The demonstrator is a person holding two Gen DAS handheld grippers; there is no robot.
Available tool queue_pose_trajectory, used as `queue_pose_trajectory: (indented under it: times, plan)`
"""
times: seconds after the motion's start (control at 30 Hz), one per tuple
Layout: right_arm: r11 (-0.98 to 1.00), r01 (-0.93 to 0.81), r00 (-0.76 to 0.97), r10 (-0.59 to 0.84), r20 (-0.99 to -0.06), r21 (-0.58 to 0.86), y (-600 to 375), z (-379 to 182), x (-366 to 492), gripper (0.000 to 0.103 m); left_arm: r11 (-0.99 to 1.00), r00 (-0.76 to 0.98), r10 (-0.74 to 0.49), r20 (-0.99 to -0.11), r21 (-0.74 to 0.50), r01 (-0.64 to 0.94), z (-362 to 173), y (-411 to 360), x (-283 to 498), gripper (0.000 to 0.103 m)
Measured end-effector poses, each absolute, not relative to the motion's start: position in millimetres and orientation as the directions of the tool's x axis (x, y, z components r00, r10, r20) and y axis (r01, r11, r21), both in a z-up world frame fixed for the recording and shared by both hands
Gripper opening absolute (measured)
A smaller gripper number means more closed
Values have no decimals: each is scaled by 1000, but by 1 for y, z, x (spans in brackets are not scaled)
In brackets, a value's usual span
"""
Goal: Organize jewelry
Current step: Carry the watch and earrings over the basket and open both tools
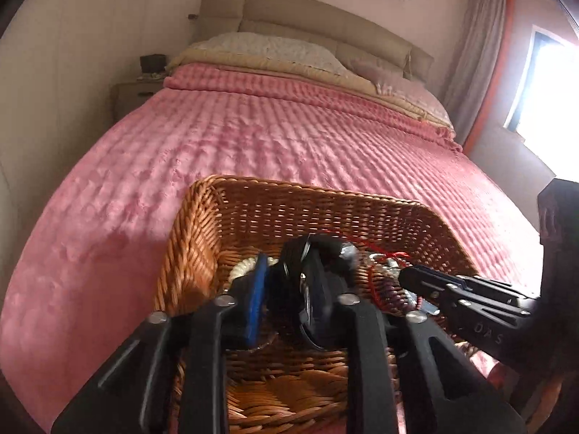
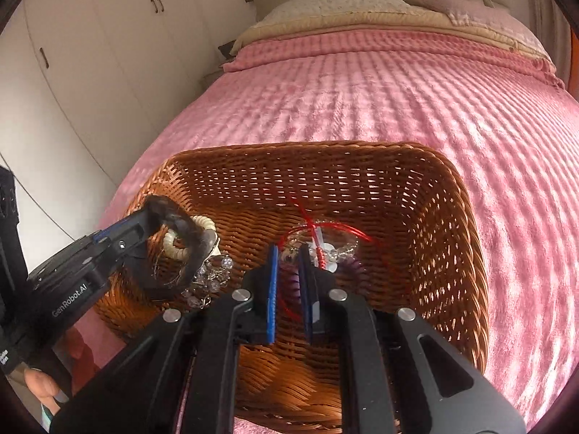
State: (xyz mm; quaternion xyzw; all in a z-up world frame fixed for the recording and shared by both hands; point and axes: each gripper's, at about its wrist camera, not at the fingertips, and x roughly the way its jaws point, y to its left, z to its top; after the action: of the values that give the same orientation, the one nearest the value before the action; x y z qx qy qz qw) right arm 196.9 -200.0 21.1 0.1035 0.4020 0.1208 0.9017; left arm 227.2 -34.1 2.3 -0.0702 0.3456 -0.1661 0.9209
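A brown wicker basket [image 1: 289, 185] [image 2: 307, 146] stands on the pink bedspread with jewelry in it. My left gripper [image 1: 284, 271] [image 2: 163, 240] reaches in at its left end, jaws open. A dark band [image 1: 295, 253] [image 2: 188, 235] sits loosely between them, leaning on the right finger. Under it lie a white bead bracelet [image 2: 177, 246] and clear crystal beads [image 2: 215, 275]. My right gripper [image 2: 289, 264] [image 1: 403, 276] hangs over the basket's middle with its blue pads [image 2: 272, 289] almost together. A purple coil [image 2: 291, 284] and a red cord [image 2: 325, 229] show in and beyond the slit. I cannot tell whether either is pinched.
The bed [image 1: 253, 137] stretches away to pillows [image 1: 260, 49] and a padded headboard [image 1: 307, 11]. A bedside table [image 1: 135, 96] stands at its far left, white wardrobe doors [image 2: 108, 43] along the left wall, a bright window [image 1: 550, 86] on the right. A hand [image 2: 41, 385] holds the left gripper.
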Motion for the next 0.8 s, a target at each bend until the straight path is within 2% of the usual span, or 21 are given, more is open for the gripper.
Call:
queue_pose_trajectory:
  times: [0.07,0.13,0.23,0.53,0.6,0.8]
  plan:
    - [946,-134,637,310,-706,295,-200,20,197,17,930,717,-368,-592,-250,271,8,-32,222,35]
    - [943,-128,642,315,-699,307,-203,20,195,25,931,733,-364,-574,-245,270,15,-29,216,36]
    - [941,-117,661,312,-683,316,-208,24,191,35,918,746,-392,-539,-280,280,24,-21,208,45]
    - [935,-108,712,311,-630,339,-230,52,148,35,865,764,-482,-428,-370,339,55,-4,160,45]
    - [939,-105,723,299,-623,328,-240,55,128,35,852,759,-506,-410,-376,364,59,-5,139,48]
    - [971,-72,735,207,-645,230,-268,52,72,35,825,706,-559,-434,-377,421,47,-24,88,49]
